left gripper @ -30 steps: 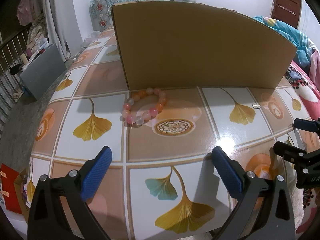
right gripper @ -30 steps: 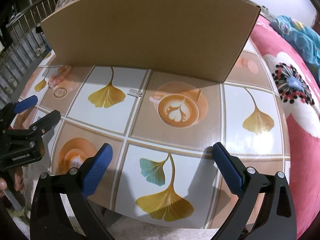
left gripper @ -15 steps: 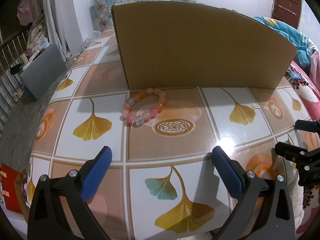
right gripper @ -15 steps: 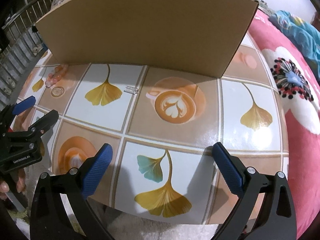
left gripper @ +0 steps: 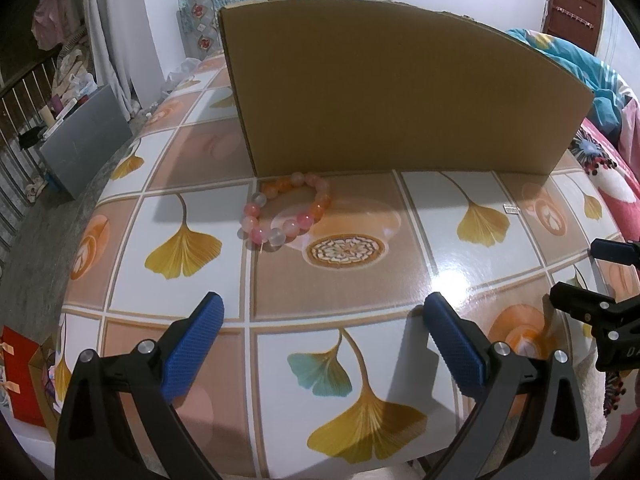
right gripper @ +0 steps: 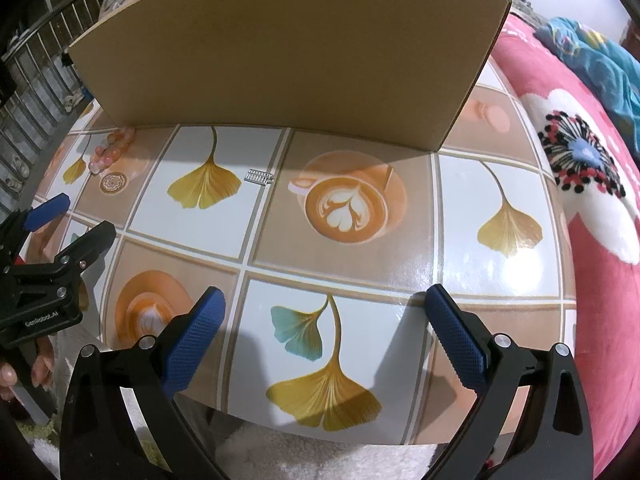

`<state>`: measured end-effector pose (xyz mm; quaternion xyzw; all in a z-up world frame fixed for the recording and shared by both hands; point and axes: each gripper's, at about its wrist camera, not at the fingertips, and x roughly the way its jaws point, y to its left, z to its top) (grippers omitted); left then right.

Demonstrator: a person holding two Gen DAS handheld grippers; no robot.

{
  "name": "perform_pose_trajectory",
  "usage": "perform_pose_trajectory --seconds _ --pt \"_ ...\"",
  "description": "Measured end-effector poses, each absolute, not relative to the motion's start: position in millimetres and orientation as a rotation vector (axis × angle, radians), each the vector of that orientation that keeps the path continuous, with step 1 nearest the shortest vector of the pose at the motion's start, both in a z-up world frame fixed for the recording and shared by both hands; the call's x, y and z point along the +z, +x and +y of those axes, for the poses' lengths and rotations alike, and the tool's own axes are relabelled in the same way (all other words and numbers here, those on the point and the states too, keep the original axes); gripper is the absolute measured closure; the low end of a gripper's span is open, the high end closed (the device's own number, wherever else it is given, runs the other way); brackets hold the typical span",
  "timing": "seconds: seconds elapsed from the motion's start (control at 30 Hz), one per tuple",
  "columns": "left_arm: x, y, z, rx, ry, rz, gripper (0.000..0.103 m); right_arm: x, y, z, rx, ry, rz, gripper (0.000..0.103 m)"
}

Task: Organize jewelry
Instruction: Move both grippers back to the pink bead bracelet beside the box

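A bracelet of pink and orange beads lies on the patterned table just in front of the cardboard box; in the right wrist view the bracelet is far left. A small silver charm lies in the middle of the table, seen small at the right in the left wrist view as the charm. My left gripper stands open over the near table edge, well short of the bracelet. My right gripper is open too, above the near edge, nothing between its fingers.
The tall cardboard box blocks the back of the table. A pink flowered blanket lies to the right. A grey bin stands on the floor left. A person's hand holds the left gripper.
The right gripper has drawn nearer to the table and the box, and the view has shifted slightly. The left gripper has barely moved. Both stay open.
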<state>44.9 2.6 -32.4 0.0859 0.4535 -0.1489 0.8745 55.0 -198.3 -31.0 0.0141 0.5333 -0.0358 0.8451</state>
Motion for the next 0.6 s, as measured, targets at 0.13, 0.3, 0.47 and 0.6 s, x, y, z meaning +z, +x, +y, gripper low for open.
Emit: perform_pose_trajectory --seconds 0.13,0.3,0.47,0.6 --pt "-32 45 2 -0.312 0.181 0.955 0.005 -31 55 -199 -0.075 0.029 1.122 0.008" --pt "-32 46 4 -0.357 0.201 0.950 0.005 -31 53 -199 -0.081 0.033 1.118 0.008" --pt "-27 45 12 -0.462 0.168 0.916 0.005 -34 46 -196 -0.088 0.034 1.075 0.008" --pt "-12 48 19 -0.529 0.144 0.822 0.006 -36 39 -194 -0.089 0.034 1.053 0.008"
